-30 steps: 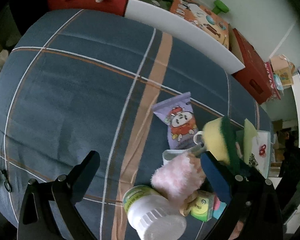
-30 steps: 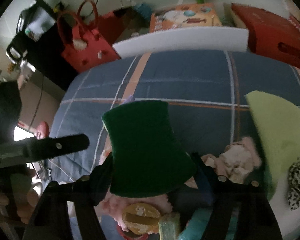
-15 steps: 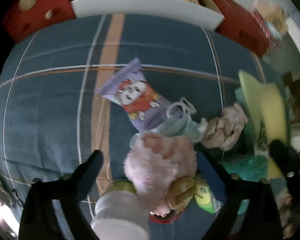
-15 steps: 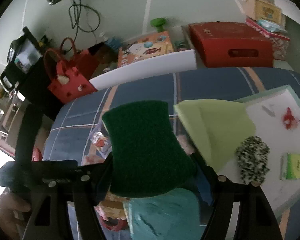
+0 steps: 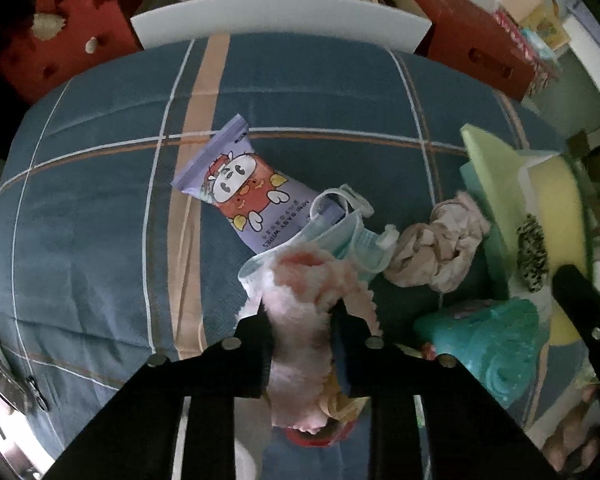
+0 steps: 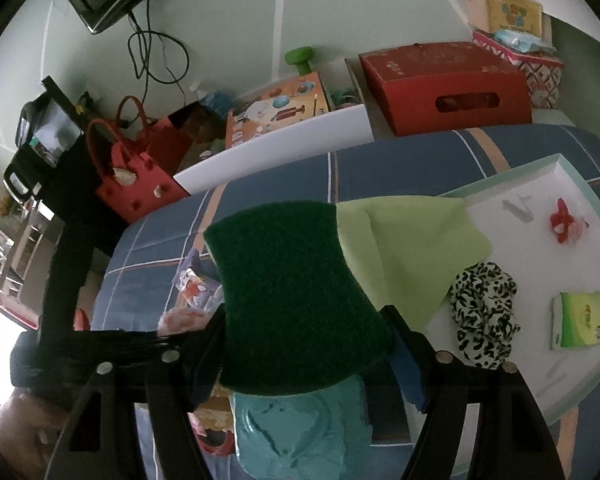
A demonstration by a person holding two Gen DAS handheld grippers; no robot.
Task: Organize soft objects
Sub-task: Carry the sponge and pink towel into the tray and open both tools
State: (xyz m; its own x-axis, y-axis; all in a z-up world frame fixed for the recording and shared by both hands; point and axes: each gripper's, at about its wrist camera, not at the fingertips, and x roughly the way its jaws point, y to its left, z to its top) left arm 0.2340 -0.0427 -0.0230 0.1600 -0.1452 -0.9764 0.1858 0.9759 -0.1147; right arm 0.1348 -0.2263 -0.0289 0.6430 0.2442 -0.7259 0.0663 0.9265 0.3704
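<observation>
Two hand-held grippers over a blue bed [image 5: 100, 208]

On the bed sits a white tray [image 6: 572, 216]. The right hand-held gripper [image 6: 300, 344] holds a green sponge [image 6: 292, 300] beside it. The left hand-held gripper [image 5: 300, 320] is closing on a pink fluffy toy [image 5: 304, 292].

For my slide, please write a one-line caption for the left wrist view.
Left gripper closing on a pink fluffy item above a plaid blue bedcover, beside a purple baby-wipes pack.
</observation>
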